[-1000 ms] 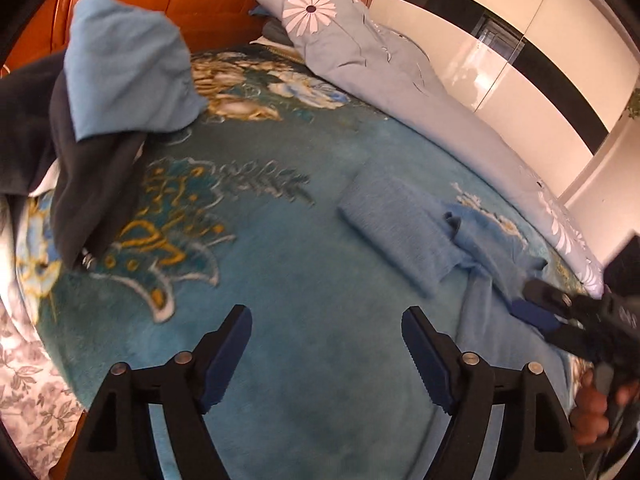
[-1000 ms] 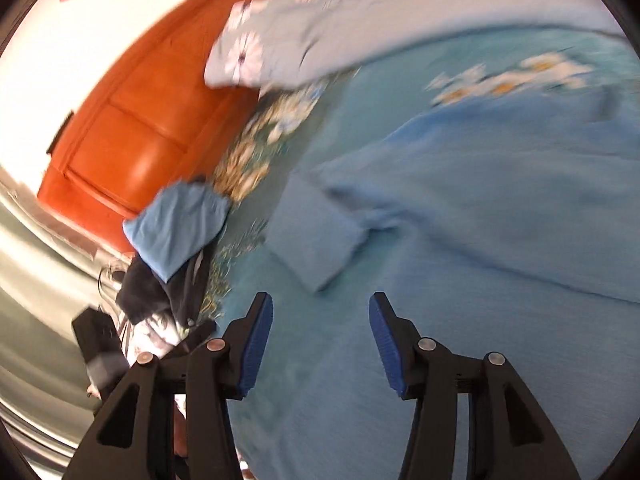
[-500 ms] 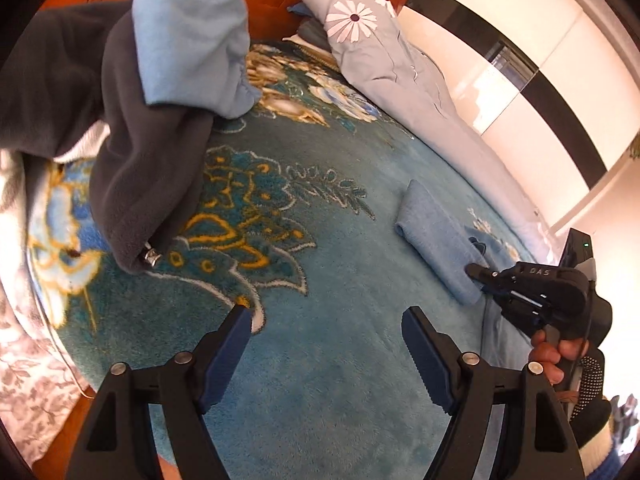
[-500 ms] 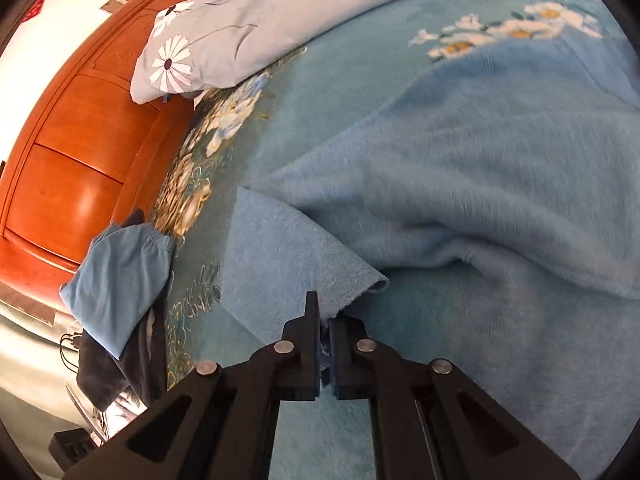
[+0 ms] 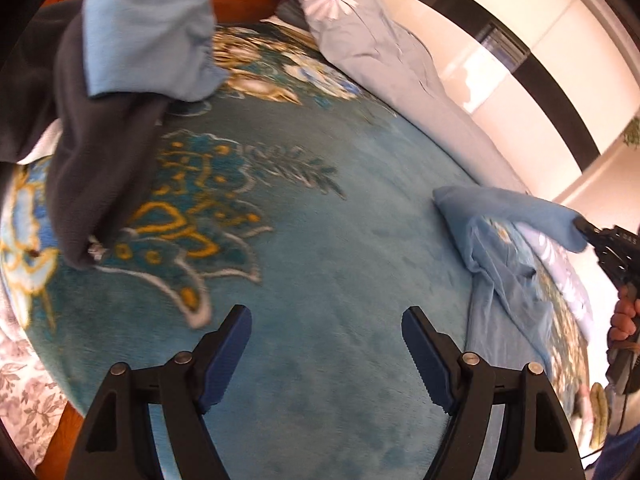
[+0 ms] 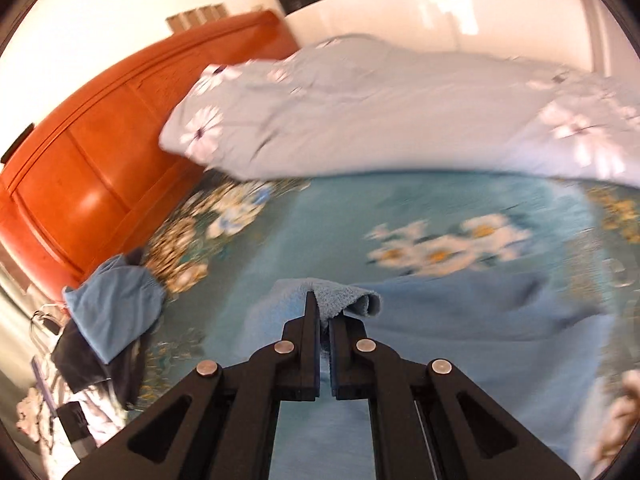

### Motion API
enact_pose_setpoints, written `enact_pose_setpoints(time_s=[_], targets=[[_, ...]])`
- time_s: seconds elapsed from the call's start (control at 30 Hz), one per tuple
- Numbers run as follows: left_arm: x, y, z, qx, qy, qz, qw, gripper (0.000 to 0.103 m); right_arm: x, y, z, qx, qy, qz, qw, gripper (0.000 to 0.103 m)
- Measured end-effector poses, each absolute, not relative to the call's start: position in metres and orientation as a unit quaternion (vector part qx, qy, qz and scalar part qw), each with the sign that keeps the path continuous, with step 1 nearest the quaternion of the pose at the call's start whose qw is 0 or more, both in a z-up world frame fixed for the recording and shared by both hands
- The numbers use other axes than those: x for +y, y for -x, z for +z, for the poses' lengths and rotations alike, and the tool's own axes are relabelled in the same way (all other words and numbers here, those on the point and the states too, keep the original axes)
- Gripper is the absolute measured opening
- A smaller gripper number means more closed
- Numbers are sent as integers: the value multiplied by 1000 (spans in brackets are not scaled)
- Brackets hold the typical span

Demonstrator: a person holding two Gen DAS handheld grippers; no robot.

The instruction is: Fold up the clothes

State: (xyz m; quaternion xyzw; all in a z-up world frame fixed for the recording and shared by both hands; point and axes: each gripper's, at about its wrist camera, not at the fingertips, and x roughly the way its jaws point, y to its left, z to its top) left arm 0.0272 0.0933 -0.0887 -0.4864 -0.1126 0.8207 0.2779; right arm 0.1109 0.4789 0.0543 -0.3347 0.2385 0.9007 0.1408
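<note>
right gripper [image 6: 324,320] is clamped tight on the cuff end of the light blue sweater [image 6: 460,320], with the fabric bunched over the top of the closed jaws. in the left wrist view the sleeve [image 5: 508,208] is raised off the teal floral blanket [image 5: 320,280] as a taut ridge running to the right gripper [image 5: 580,226] at the frame's right edge. the rest of the sweater lies crumpled on the blanket below it.

left gripper [image 5: 326,344] hovers over bare blanket with jaws wide apart, nothing between them, well apart from the sweater.

a pile of other clothes, a blue garment [image 5: 148,28] on top of a dark one [image 5: 92,152], sits near the headboard [image 6: 80,168]. a floral duvet [image 6: 380,120] lies along the far side.

risks, as judged from here:
- the grip is only on the cuff edge. thick knit may slip out if the pull turns sharp.
- with the body not pinned by the left gripper, lifting the sleeve may drag the whole sweater and undo its layout.
- plush blanket may catch on the knit, so the fold could land skewed.
- the right view is blurred, so seam alignment cannot be checked.
</note>
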Motion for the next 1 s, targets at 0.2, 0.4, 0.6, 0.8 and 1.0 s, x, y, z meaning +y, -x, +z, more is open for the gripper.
enact_pose_setpoints(time_s=[0.2, 0.4, 0.6, 0.8, 1.0], targets=[[125, -38, -90, -81, 496, 813, 295, 81, 547, -183, 50, 236, 333, 885, 225, 3], [171, -40, -75, -48, 496, 804, 325, 81, 591, -216, -11, 252, 396, 842, 265, 3], [258, -23, -34, -15, 470, 786, 400, 81, 596, -229, -28, 239, 395, 845, 271, 3], [358, 0, -57, 60, 496, 776, 384, 81, 603, -233, -37, 237, 423, 833, 266, 4], [368, 4, -99, 99, 531, 767, 346, 82, 611, -251, -34, 242, 425, 824, 285, 27]])
